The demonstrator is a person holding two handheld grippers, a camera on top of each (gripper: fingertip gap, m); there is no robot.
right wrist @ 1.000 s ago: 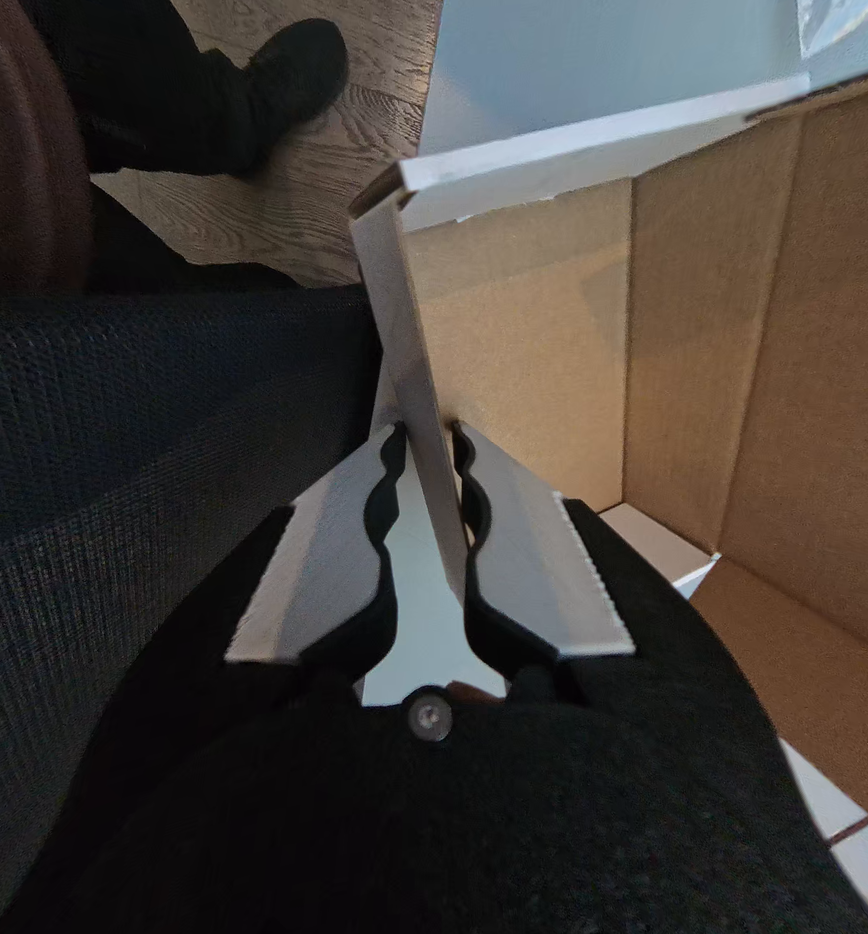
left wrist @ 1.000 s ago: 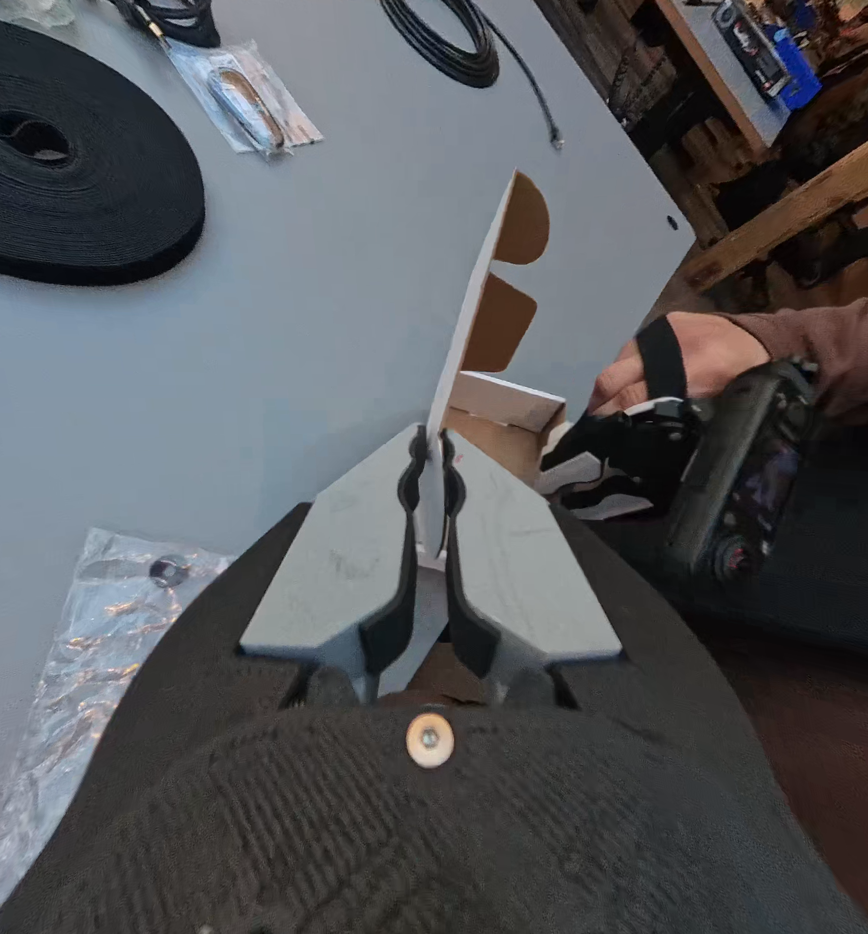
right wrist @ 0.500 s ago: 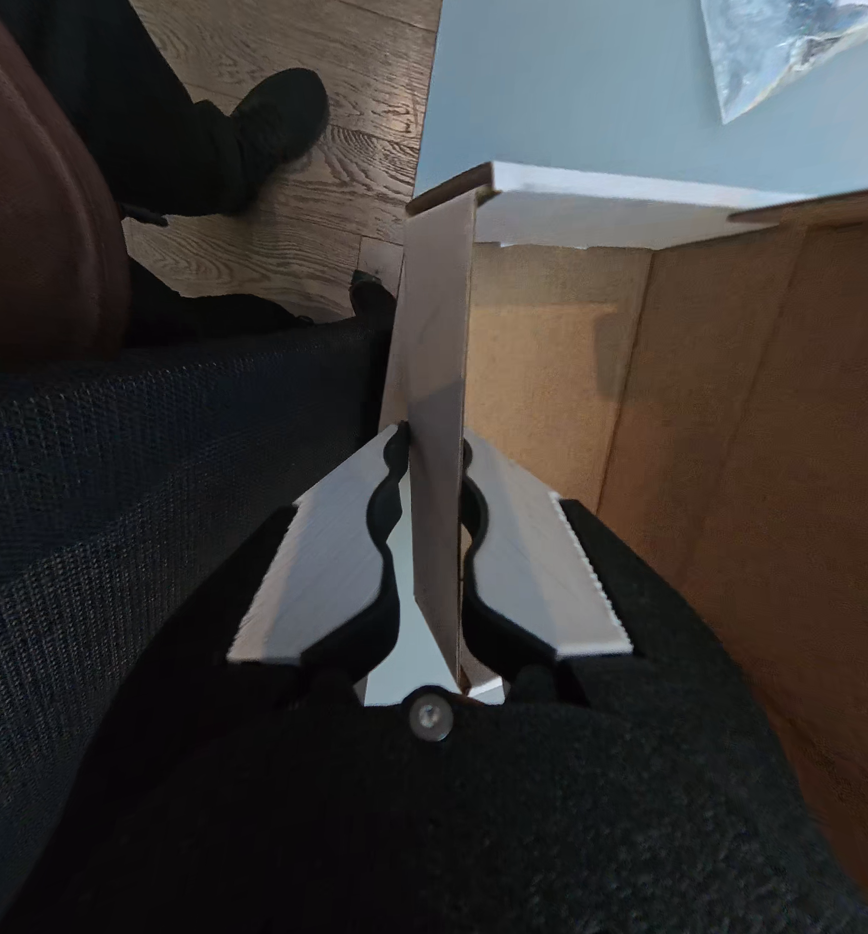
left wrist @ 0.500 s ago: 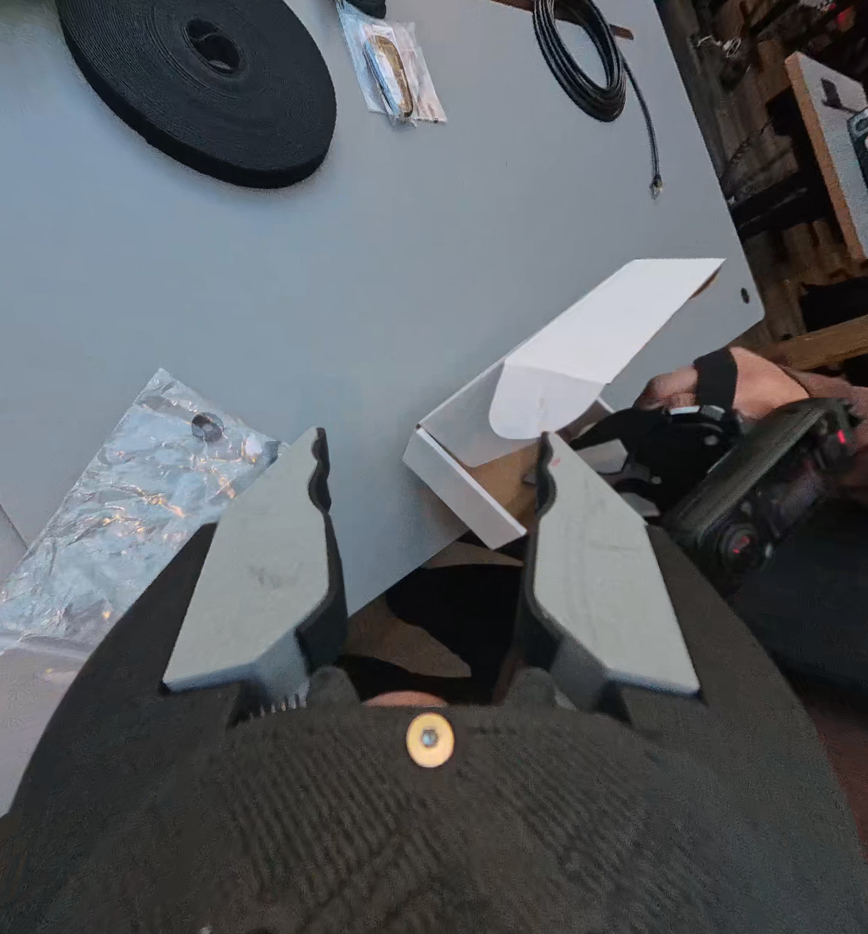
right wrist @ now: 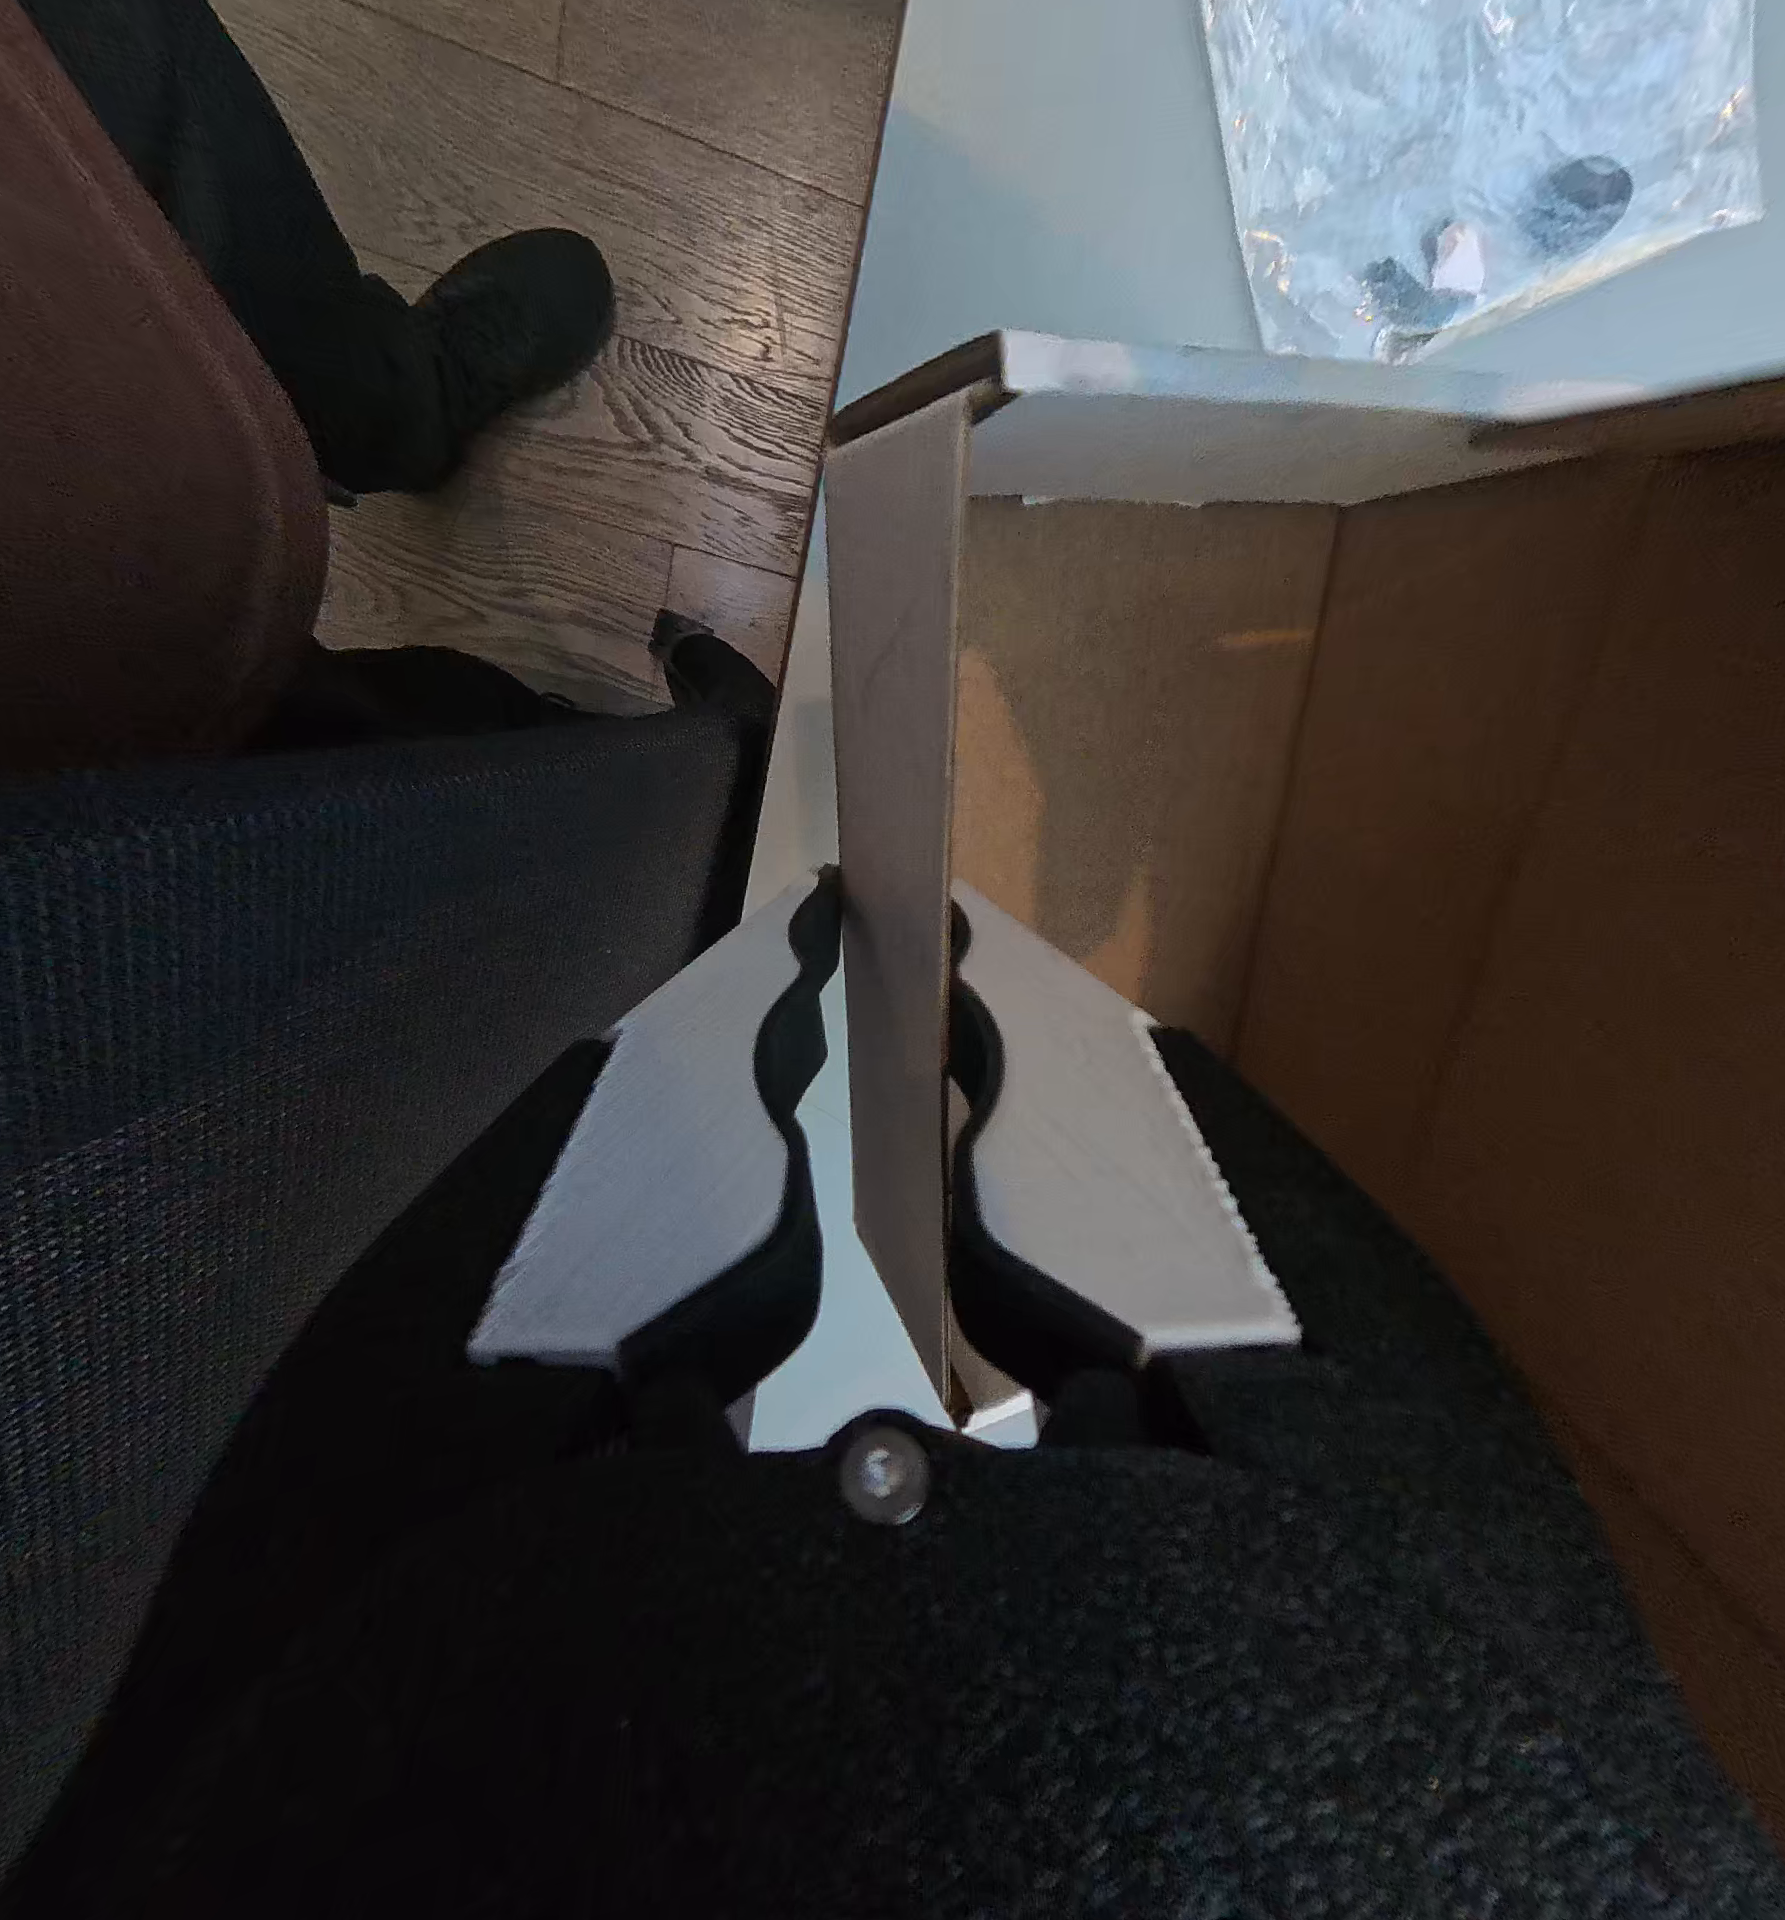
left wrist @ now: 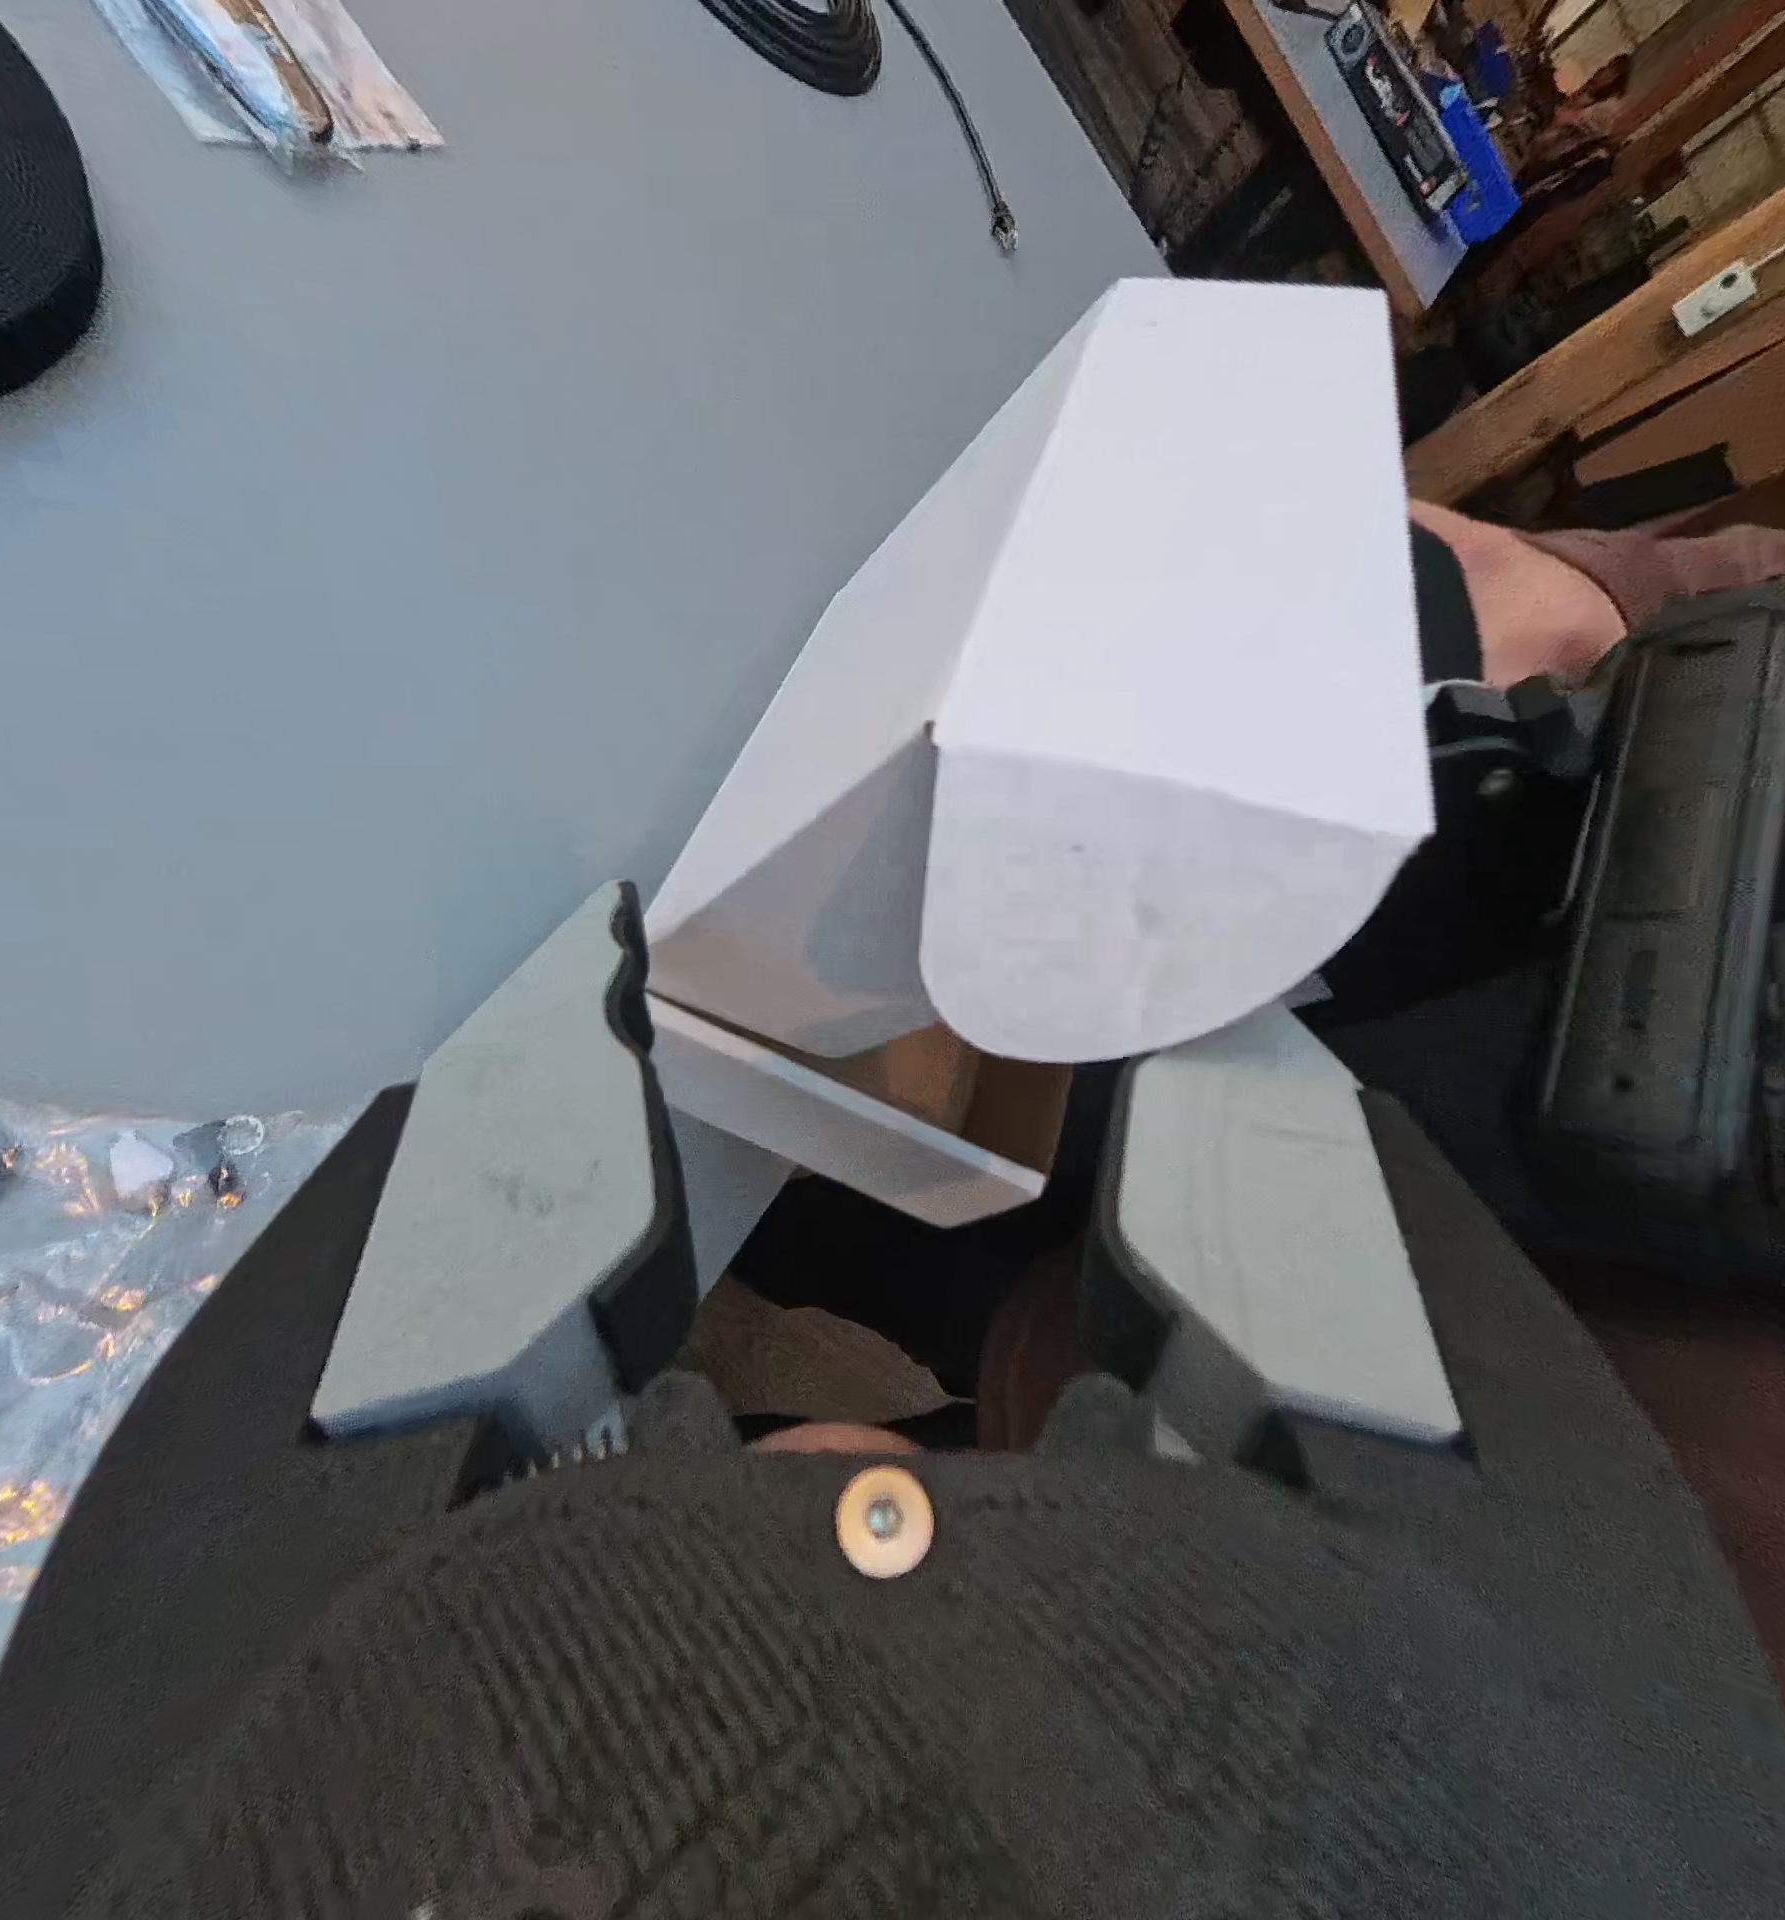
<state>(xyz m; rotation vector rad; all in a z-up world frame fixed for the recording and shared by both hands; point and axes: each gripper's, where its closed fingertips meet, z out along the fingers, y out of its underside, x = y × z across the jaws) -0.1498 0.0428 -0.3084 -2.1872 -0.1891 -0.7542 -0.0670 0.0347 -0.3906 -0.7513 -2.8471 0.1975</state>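
Grey table [left wrist: 368,582], wooden floor [right wrist: 659,343]

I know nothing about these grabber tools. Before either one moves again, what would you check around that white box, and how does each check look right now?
1. Right gripper has a firm hold: ok, shut on the box wall.
2. Left gripper free of the cardboard box: ok, jaws open, though one finger sits right beside the box edge.
3. Lid flap settled: not ok, it hangs raised and tilted over the opening.
4. Box fully on the grey table: not ok, its near corner overhangs the edge.
5. Inside of the box empty: cannot tell, only part of the brown interior shows.
6. Plastic bag out of the way: ok, lying apart from the box.
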